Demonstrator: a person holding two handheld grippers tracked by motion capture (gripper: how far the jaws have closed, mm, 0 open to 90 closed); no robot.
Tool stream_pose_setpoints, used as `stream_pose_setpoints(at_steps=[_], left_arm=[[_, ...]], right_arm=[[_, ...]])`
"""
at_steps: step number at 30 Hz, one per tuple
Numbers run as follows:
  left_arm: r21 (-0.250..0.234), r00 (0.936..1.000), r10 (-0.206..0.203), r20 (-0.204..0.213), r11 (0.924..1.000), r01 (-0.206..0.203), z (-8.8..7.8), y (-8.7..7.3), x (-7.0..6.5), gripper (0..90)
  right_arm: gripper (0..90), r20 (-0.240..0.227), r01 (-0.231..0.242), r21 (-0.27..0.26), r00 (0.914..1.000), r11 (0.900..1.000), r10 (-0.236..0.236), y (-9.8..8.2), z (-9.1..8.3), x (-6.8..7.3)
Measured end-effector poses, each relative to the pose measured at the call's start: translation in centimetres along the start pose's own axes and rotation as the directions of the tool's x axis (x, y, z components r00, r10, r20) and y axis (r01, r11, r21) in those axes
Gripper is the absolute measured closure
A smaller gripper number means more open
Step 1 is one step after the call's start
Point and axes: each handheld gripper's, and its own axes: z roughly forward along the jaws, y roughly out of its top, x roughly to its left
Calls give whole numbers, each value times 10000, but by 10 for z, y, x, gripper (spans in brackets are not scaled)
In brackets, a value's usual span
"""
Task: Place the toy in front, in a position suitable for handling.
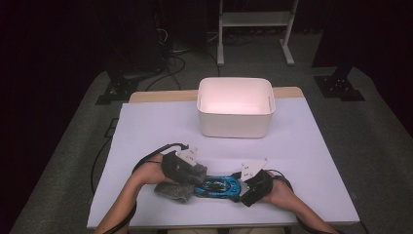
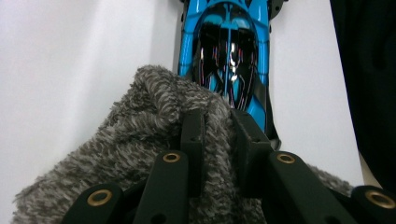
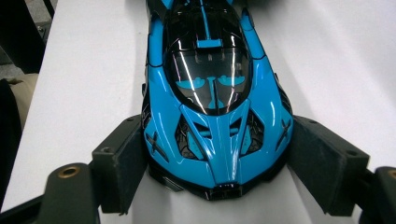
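Low in the centre of the high view, a blue car (image 1: 217, 186) is seen lying on the table (image 1: 146, 131), its long axis running left to right between both hands. Its nose is clamped by the right gripper (image 3: 219, 163), jaws set wide against either flank. From the left, a grey cloth (image 2: 140, 140) is pinched by the nearly closed left gripper (image 2: 219, 140) and touches the car's far end; wiping would likely run along that axis. A white bin (image 1: 235, 107) stands well apart, upper centre.
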Motion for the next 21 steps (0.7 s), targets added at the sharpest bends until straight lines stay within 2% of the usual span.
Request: stream_pose_setpoints(at_steps=[3, 9, 12, 15, 21], left_arm=[[-15, 9999, -81, -80, 10000, 81, -2, -4, -1, 761], [-92, 10000, 38, 83, 10000, -37, -1, -4, -5, 761], [-79, 9996, 201, 216, 9998, -199, -1, -4, -10, 761], [-302, 9982, 316, 507, 9991, -301, -1, -4, -14, 762], [-376, 9953, 524, 814, 9981, -494, 9, 1, -18, 762]], right_arm=[[220, 1, -2, 0, 10000, 10000, 2, 0, 0, 0], [220, 4, -2, 3, 10000, 10000, 2, 0, 0, 0], [220, 4, 0, 11, 10000, 10000, 0, 0, 0, 0], [220, 1, -24, -1, 10000, 10000, 24, 0, 0, 0], [220, 18, -16, 3, 10000, 10000, 16, 0, 0, 0]])
